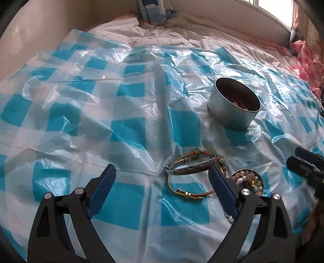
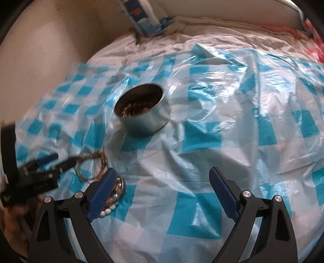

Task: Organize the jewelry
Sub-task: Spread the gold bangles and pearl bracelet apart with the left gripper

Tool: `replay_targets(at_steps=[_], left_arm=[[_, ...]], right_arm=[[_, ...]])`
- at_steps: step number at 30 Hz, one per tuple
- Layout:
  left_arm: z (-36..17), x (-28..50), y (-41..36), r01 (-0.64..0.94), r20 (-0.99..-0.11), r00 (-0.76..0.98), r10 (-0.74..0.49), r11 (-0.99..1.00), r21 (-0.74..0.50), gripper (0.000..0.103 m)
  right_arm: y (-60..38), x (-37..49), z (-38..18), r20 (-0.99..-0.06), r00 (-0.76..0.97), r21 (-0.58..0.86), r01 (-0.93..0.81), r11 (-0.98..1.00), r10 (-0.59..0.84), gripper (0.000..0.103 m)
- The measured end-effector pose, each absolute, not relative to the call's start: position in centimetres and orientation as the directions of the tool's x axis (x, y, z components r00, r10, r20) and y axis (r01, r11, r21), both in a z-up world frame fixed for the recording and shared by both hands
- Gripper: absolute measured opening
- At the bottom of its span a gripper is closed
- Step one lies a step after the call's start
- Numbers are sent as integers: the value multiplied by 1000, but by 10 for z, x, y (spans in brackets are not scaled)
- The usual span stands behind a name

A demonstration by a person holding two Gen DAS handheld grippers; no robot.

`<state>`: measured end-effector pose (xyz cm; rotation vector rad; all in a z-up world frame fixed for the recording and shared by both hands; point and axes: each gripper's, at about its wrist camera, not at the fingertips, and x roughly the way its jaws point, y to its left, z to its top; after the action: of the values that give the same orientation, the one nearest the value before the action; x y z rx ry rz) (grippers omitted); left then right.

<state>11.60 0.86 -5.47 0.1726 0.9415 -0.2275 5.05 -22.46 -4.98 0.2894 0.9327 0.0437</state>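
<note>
A silver bangle [image 1: 192,167] lies over a gold cord bracelet [image 1: 187,192] on the blue-checked plastic sheet. To their right sits a small round lid [image 1: 261,180] heaped with pearl beads [image 1: 246,178]. My left gripper [image 1: 163,172] stands open just before the bangle, nothing between its fingers. A round metal tin [image 1: 228,107] with jewelry inside stands farther back. In the right wrist view the tin [image 2: 145,121] is at centre left, the bracelets [image 2: 91,165] and the beaded lid [image 2: 119,188] at lower left. My right gripper [image 2: 163,174] is open over bare sheet.
The sheet [image 1: 131,125] covers a rumpled bed with white bedding [image 1: 162,34]. A blue-patterned pillow [image 1: 156,12] leans on the far wall. Pink plastic [image 1: 307,58] lies at the right edge. The other gripper [image 1: 305,165] shows at the right of the left view.
</note>
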Motion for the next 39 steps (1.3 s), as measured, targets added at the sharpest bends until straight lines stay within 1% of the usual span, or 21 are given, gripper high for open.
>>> replay_targets(at_steps=[5, 7, 11, 16, 17, 18, 19, 20, 21, 23, 24, 27, 28, 30, 32, 33, 34, 35, 36, 37, 39], left_arm=[[-50, 111, 2, 312, -792, 609, -52, 933, 179, 89], [-49, 112, 5, 307, -785, 618, -36, 931, 199, 89], [-47, 113, 5, 339, -761, 647, -44, 911, 236, 89], [-47, 106, -20, 459, -727, 675, -129, 845, 276, 88], [-48, 105, -27, 481, -726, 673, -141, 829, 285, 80], [-51, 106, -33, 505, -735, 660, -154, 815, 283, 62], [-53, 108, -37, 518, -753, 638, -163, 814, 263, 51], [-55, 112, -38, 523, -777, 606, -171, 821, 227, 26], [-57, 117, -37, 528, -806, 564, -180, 829, 184, 7], [-58, 123, -30, 513, -833, 518, -196, 850, 120, 1], [-55, 127, -21, 496, -842, 487, -233, 867, 47, 0], [-49, 137, 7, 418, -833, 439, -336, 897, -142, 0], [-48, 140, 15, 395, -829, 431, -356, 901, -181, 0], [-48, 143, 31, 355, -820, 424, -386, 903, -242, 0], [-46, 141, 35, 367, -815, 419, -400, 896, -251, 1], [-49, 140, 34, 385, -822, 395, -410, 887, -257, 3], [-51, 139, 33, 398, -830, 377, -412, 881, -257, 8], [-54, 134, 28, 419, -839, 366, -402, 876, -237, 30], [-54, 129, 24, 440, -843, 374, -387, 874, -206, 57], [-52, 126, 23, 459, -840, 393, -374, 871, -174, 63], [-44, 108, 11, 549, -812, 442, -381, 831, -91, 64]], right_arm=[[-203, 54, -59, -811, 556, 228, 12, 974, 183, 89], [-198, 56, -60, -815, 549, 218, -1, 976, 182, 89], [-190, 59, -62, -822, 540, 203, -22, 979, 182, 89], [-186, 60, -63, -823, 536, 199, -34, 979, 186, 90], [-186, 60, -64, -824, 535, 199, -35, 979, 187, 90], [-185, 61, -64, -825, 533, 199, -34, 979, 187, 90], [-185, 61, -65, -826, 532, 198, -34, 980, 186, 90], [-185, 61, -65, -827, 531, 198, -34, 980, 186, 90], [-186, 61, -65, -827, 531, 199, -33, 979, 186, 90], [-186, 61, -65, -826, 532, 197, -34, 980, 185, 90], [-186, 61, -65, -826, 533, 196, -36, 980, 185, 90], [-180, 65, -65, -825, 535, 183, -54, 982, 183, 90], [-175, 67, -63, -821, 540, 174, -74, 982, 186, 90], [-164, 71, -62, -815, 545, 161, -111, 981, 196, 90], [-154, 72, -64, -821, 536, 147, -137, 979, 199, 90], [-151, 72, -66, -826, 528, 140, -146, 979, 197, 90], [-149, 72, -68, -830, 523, 134, -150, 980, 194, 90], [-149, 72, -68, -831, 522, 132, -149, 980, 192, 90], [-150, 72, -69, -831, 522, 134, -145, 980, 191, 90], [-152, 73, -69, -831, 522, 139, -137, 981, 191, 90], [-154, 72, -70, -833, 521, 141, -127, 982, 187, 91]])
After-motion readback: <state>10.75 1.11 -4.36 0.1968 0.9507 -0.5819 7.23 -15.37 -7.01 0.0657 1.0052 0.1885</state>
